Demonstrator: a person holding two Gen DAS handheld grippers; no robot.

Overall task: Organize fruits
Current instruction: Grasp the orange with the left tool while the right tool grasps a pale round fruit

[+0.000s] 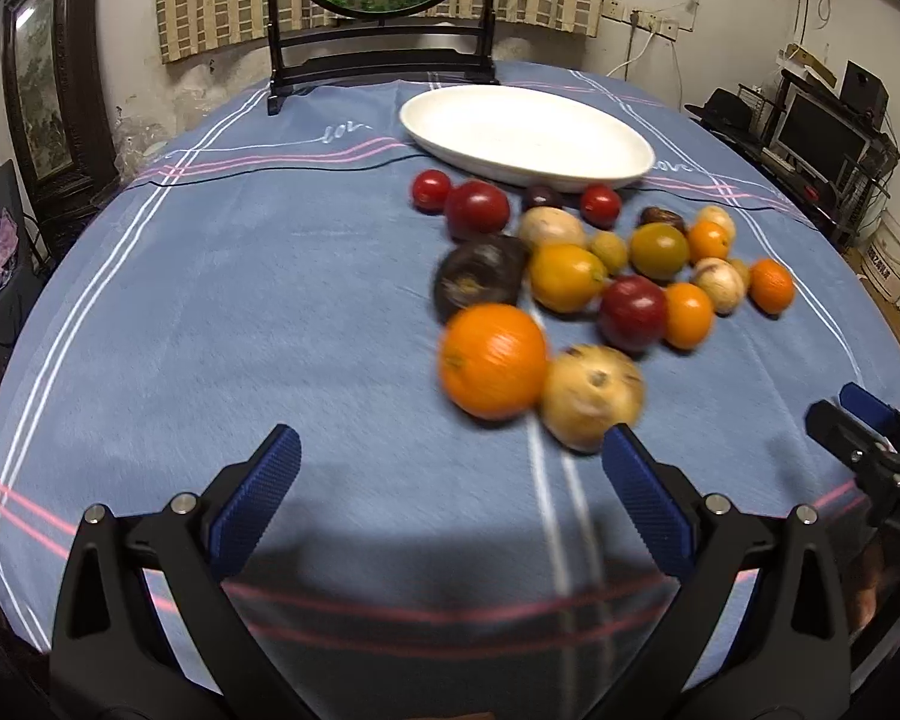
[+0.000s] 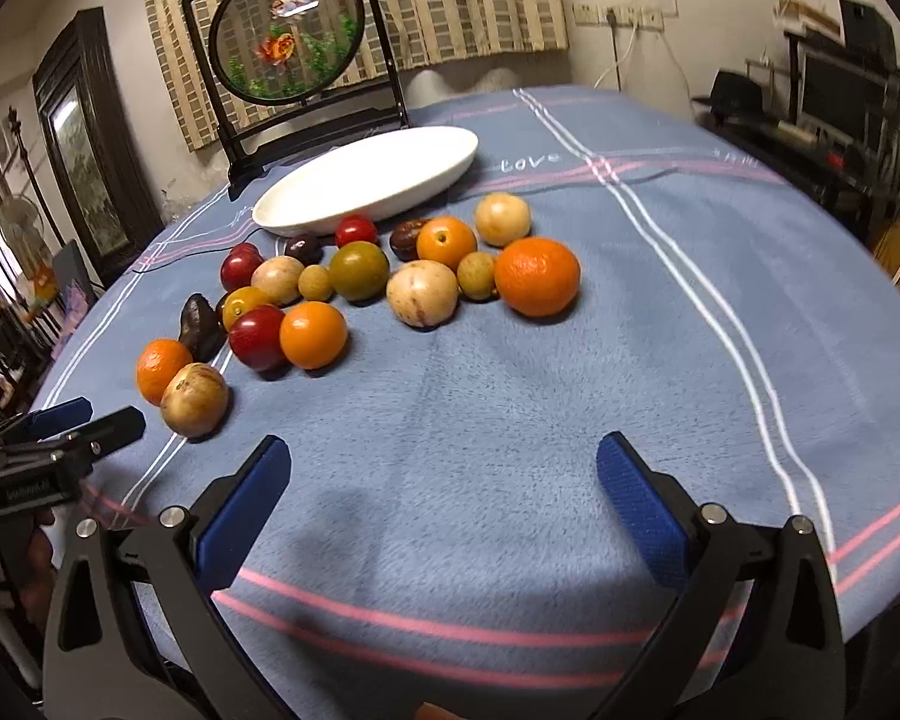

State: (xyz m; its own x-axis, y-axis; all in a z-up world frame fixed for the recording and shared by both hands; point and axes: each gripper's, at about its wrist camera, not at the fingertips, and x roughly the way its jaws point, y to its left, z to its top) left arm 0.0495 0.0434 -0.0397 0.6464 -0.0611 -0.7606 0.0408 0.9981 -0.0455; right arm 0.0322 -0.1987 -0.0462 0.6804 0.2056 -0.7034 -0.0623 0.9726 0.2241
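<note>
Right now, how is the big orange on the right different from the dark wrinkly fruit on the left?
The round bright orange fruit is smooth-shaped, vivid and larger; the dark brown wrinkled fruit is lumpy, dull and smaller. The orange sits at the right end of the pile, the dark fruit near the left end. Both rest on the blue striped tablecloth, not on the white oval plate.

So there's a loose pile of small round fruits (image 2: pixel 354 288) sitting on the cloth: oranges, dark red ones, tan ones, one olive-green, a few nearly black. The biggest bright orange one (image 2: pixel 537 276) is at the 3 o'clock end of the pile. The shallow white oval ceramic dish (image 2: pixel 330 204) lies empty at 12 o'clock, just beyond the fruit.
</note>
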